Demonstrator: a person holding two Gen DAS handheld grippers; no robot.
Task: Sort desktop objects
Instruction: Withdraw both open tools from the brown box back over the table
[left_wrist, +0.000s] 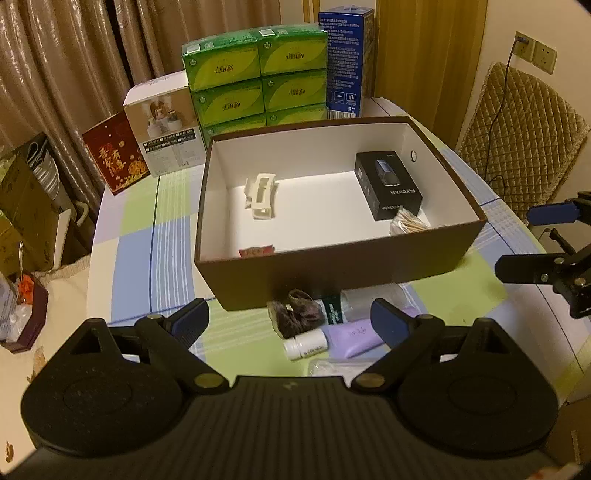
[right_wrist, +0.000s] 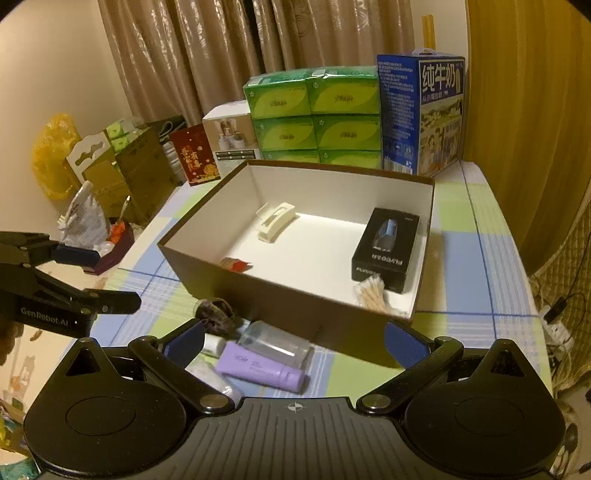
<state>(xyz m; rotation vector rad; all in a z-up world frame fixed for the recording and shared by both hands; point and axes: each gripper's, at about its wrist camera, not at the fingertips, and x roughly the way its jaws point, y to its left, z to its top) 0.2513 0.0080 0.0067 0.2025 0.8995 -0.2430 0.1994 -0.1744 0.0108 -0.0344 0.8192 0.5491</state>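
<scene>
Both grippers, left (left_wrist: 291, 319) and right (right_wrist: 293, 341), hover spread wide and empty above the checked tablecloth (left_wrist: 155, 236). The brown storage box (left_wrist: 332, 264) holds a cream hair claw (left_wrist: 259, 195), black razor carton (left_wrist: 388, 184) and cotton swabs (left_wrist: 406, 221). A purple tube (right_wrist: 260, 366), clear bottle (right_wrist: 275, 341), white bottle (left_wrist: 306, 344) and dark scrunchie (left_wrist: 295, 314) lie just before its near wall.

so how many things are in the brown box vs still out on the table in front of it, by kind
In the brown box:
hair claw clip: 1
black product box: 1
cotton swab pack: 1
red packet: 1

On the table in front:
dark scrunchie: 1
white bottle: 1
purple tube: 1
clear bottle: 1

Total: 8
</scene>
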